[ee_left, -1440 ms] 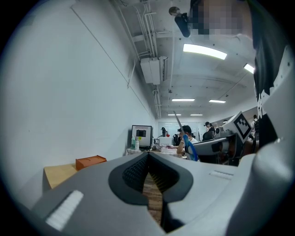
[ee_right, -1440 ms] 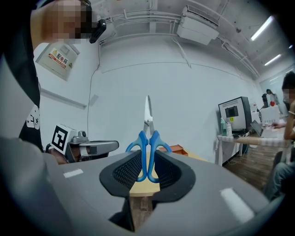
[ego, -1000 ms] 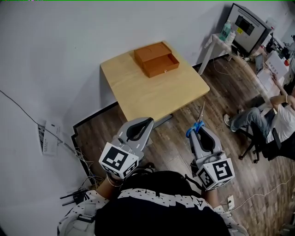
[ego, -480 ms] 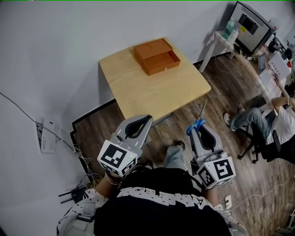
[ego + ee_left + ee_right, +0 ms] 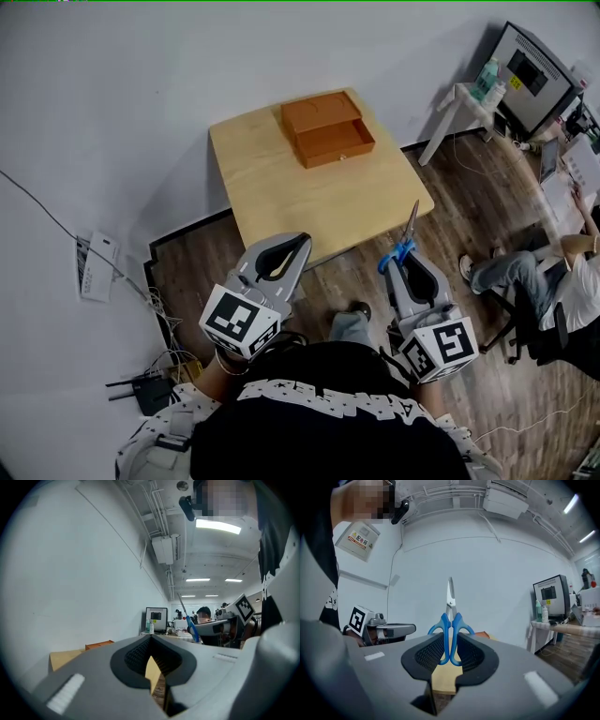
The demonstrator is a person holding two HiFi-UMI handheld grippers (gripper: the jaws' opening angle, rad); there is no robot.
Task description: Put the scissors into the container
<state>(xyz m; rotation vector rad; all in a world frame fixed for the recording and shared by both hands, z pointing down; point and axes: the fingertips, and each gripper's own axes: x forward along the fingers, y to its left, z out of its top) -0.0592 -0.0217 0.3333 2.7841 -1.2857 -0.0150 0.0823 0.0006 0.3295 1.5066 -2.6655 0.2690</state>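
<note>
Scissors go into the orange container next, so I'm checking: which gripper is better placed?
Right. The right gripper clamps the scissors by their blue handles, facing the table with the container; the left gripper holds nothing.

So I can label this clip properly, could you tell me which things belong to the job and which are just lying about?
Job: scissors, held in the right gripper; orange container on the table.
Lying about: monitor, bottles, seated person, black router on the floor.

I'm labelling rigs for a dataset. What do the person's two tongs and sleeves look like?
Both the left tongs and right tongs are grey with dark ribbed pads, each carrying a cube of black-and-white square markers. Sleeves are black-and-white patterned.
</note>
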